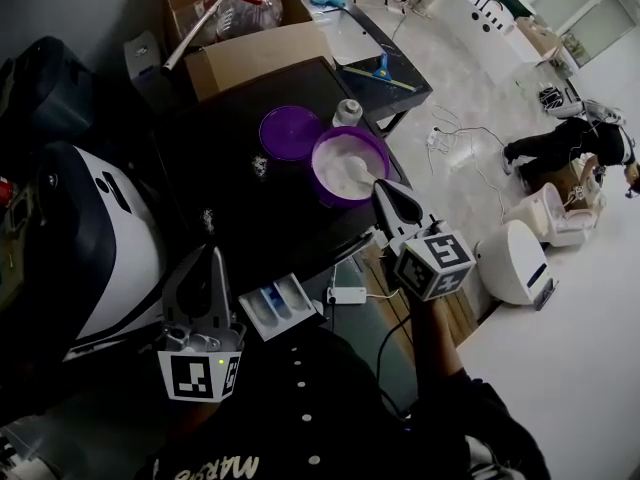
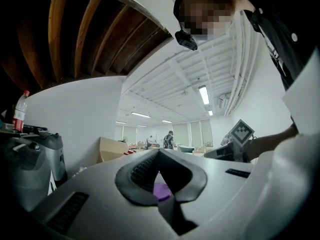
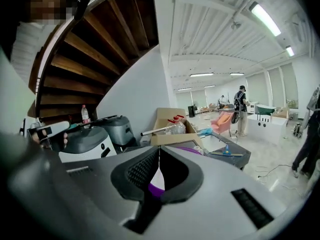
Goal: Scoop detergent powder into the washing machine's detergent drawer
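1. Currently your left gripper hangs shut on nothing at 7 o'clock in the head view, clear of the work.
2. Detergent drawer is pulled out just at 4 o'clock of that gripper, its compartments facing up. That's your target.
3. Purple lid lies flat on the dark top, at 10 o'clock of the tub and just beside it.
4. Purple tub sits open with white powder inside, at 1 o'clock of the drawer.
5. White scoop lies in the powder with its handle pointing to 4 o'clock. It looks like light, stiff plastic with a thin, slick handle.
6. Your right gripper is clamped nearly closed, apparently on that handle's end. A grip that far out will likely let the scoop twist, so take hold nearer the bowl if you regrip.
7. Powder is loose and spills easily. Keep the bowl level on the way to the drawer.
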{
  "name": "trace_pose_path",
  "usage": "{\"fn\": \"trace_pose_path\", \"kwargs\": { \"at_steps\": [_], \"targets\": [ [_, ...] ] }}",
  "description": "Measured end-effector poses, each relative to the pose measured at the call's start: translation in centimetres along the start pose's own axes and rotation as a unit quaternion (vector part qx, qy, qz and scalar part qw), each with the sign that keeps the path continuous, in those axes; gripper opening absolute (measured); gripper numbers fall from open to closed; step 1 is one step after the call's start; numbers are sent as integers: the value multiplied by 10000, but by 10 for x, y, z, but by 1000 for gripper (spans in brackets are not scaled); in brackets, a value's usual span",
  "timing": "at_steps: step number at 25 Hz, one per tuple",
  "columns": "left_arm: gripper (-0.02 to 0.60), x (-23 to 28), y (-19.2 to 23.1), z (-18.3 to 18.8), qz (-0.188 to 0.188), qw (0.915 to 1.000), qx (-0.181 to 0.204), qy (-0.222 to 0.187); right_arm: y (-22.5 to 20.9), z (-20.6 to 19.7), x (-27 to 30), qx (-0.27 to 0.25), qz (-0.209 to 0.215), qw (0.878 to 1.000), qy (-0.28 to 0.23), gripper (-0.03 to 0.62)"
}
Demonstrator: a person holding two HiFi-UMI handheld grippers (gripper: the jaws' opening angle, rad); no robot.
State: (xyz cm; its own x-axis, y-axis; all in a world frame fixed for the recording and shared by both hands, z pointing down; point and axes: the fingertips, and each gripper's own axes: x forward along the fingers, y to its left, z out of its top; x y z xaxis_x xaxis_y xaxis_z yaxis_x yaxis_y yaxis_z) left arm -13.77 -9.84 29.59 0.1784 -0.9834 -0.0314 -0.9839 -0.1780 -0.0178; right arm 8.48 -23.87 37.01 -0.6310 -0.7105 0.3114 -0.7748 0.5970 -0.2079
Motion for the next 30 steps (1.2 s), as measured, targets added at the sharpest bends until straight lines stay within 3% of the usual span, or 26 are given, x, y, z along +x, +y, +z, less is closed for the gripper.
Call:
{"fn": "trace_pose_path", "kwargs": {
  "at_steps": [8, 16, 19, 20, 27, 30],
  "targets": [
    [14, 2, 2, -13, -9, 9998, -44, 204, -26, -62, 25, 242, -490, 9935, 997, 32],
    [14, 2, 4, -19, -7, 9996, -83, 276, -26, -63, 25, 272, -662, 9922, 1016, 34],
    [14, 3, 3, -18, -29, 9996, -92, 255, -26, -61, 22, 129, -631, 9930, 992, 191],
    [14, 3, 2, -17, -39, 9997, -87, 244, -25, -61, 20, 89, -618, 9931, 992, 195],
    [14, 1, -1, -9, -75, 9999, -62, 57, -12, -30, 2, 21, -629, 9975, 336, 189],
    [14, 0, 1, 0, -64, 10000, -61, -13, 0, -14, -12, -244, -608, 9978, -36, 62]
  ]
}}
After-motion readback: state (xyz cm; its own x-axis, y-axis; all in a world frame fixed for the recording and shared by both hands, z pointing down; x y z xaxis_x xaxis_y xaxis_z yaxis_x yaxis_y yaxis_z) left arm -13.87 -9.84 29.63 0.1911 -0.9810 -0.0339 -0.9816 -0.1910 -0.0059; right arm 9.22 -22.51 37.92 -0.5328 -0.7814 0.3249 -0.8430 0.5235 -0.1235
